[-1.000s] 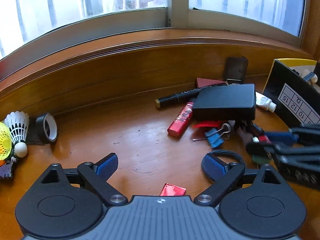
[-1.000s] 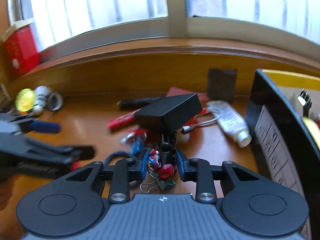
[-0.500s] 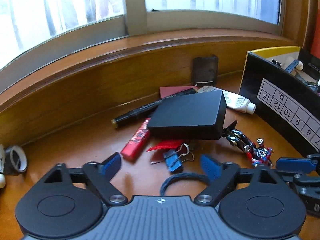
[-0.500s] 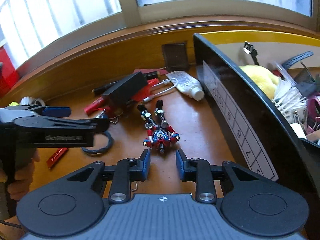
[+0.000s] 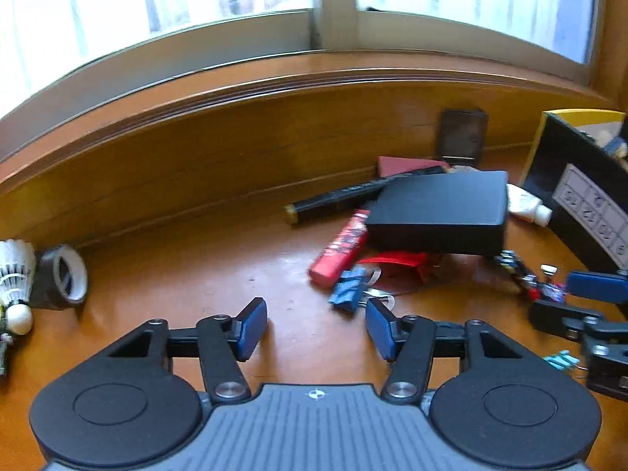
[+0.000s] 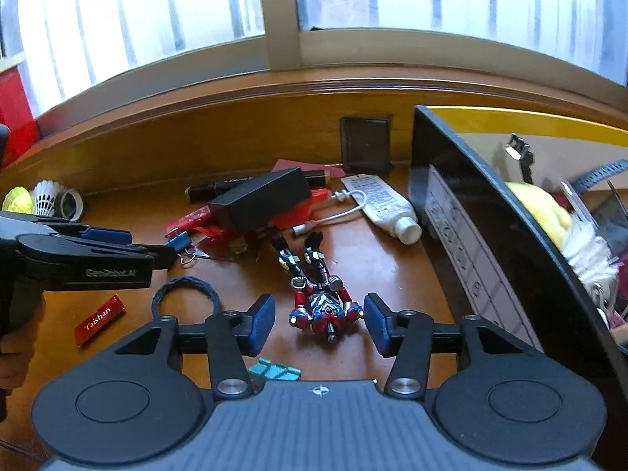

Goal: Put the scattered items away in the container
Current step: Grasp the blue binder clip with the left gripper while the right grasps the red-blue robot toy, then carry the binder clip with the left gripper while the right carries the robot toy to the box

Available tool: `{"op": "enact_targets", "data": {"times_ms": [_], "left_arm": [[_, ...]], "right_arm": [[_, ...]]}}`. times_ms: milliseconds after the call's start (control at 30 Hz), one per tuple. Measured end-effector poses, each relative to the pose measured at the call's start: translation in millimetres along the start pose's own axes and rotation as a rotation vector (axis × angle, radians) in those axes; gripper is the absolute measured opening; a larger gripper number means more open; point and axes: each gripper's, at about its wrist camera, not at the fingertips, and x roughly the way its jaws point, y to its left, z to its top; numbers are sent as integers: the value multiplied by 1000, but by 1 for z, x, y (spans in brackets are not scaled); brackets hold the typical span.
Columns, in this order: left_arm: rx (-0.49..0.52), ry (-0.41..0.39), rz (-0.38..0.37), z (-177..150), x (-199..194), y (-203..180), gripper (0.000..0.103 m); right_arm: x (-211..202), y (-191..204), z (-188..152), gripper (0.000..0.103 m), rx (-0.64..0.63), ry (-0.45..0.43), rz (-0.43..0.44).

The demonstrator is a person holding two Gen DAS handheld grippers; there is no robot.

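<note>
Right gripper (image 6: pixel 318 327) jaws widened around toy robot (image 6: pixel 320 306), left gripper (image 5: pixel 316 329) jaws apart, container (image 6: pixel 490 235) beside.

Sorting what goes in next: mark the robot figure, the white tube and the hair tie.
robot figure (image 6: pixel 322 308), right wrist view, on its torso
white tube (image 6: pixel 386 206), right wrist view, mid-body
hair tie (image 6: pixel 186 283), right wrist view, far arc
</note>
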Motion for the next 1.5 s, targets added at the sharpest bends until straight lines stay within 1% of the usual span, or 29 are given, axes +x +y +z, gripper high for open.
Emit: {"op": "enact_targets", "data": {"times_ms": [100,200,267,333,433,500,633,667,767,933,1067,1200,1367,1433,1467,1500], "left_arm": [[27,-8,-44,2,2,-10,64],[36,-8,-51,4,7,-18,64],[37,-14,-58,5,8,-20,57],[43,-21,-56,7,8,-19,40],[22,-15,-72,7,9,-13,39],[7,-13,-73,4,5,-10,39],[1,-30,-61,-2,-11,-5,39],[-3,-36,-59,-3,-16,-3,39],[-14,-53,-55,-4,-28,1,39],[-24,-84,-48,-2,-47,2,39],[-8,-128,-56,0,-66,-5,39],[0,-150,-65,2,-80,-18,39],[6,-175,-49,4,-94,-39,39],[0,-178,-36,7,-97,-47,39],[-4,-177,-34,9,-97,-51,39],[-6,-177,-35,11,-97,-55,39]], "right_arm": [[4,2,2,53,-20,-7,0],[9,2,4,53,-33,-11,-11],[14,0,6,54,-36,-7,-10],[20,0,6,54,-43,2,-14],[23,3,4,55,-75,-3,-16],[22,7,3,48,-94,-5,-12],[18,14,3,44,-105,-2,25],[15,16,3,41,-99,-6,35],[6,19,5,40,-84,-17,58],[-15,24,5,40,-83,-58,63],[-38,24,6,39,-76,-101,54],[-58,17,6,39,-65,-137,39],[-77,3,7,38,-61,-173,52],[-81,-4,11,13,-62,-184,65],[-83,-9,14,7,-56,-187,70],[-86,-15,17,7,-48,-193,79]]}}
